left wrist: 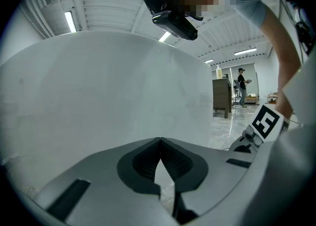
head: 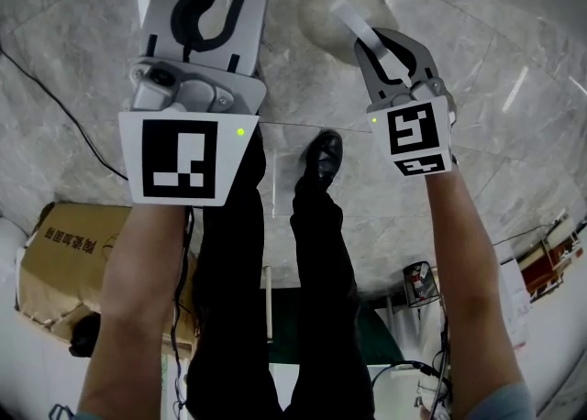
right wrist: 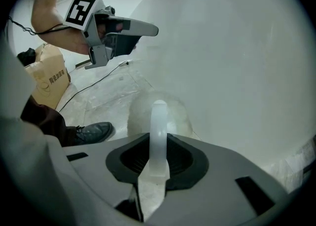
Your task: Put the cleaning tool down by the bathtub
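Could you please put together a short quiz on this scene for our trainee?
1. True or false: the left gripper holds the cleaning tool.
2. Which of these lies on the floor at the person's left? A: a cardboard box. B: a bucket. C: a chair.
3. Fill in: the right gripper grips the tool by its white ____.

Key:
1. False. Its jaws are together with nothing between them.
2. A.
3. Handle.
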The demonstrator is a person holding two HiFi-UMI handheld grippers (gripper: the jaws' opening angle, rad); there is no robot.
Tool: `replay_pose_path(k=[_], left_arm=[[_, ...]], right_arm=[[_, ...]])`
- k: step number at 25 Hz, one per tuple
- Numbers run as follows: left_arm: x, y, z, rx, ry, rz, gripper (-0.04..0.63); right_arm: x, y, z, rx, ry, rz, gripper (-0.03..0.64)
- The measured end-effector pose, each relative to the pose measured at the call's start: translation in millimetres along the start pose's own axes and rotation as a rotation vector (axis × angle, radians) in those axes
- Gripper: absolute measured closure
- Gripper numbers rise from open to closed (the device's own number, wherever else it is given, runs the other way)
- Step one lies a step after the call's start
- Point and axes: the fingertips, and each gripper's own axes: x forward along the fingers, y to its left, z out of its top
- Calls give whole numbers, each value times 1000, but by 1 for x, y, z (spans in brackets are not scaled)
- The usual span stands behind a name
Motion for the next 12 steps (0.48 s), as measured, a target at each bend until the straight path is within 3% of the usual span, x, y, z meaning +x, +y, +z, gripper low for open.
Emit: replay_pose_path(k=[12], left_arm=[[-5, 4, -7, -4, 8, 5, 580]], right_arm=[[14, -2, 1, -43, 1, -35, 515]])
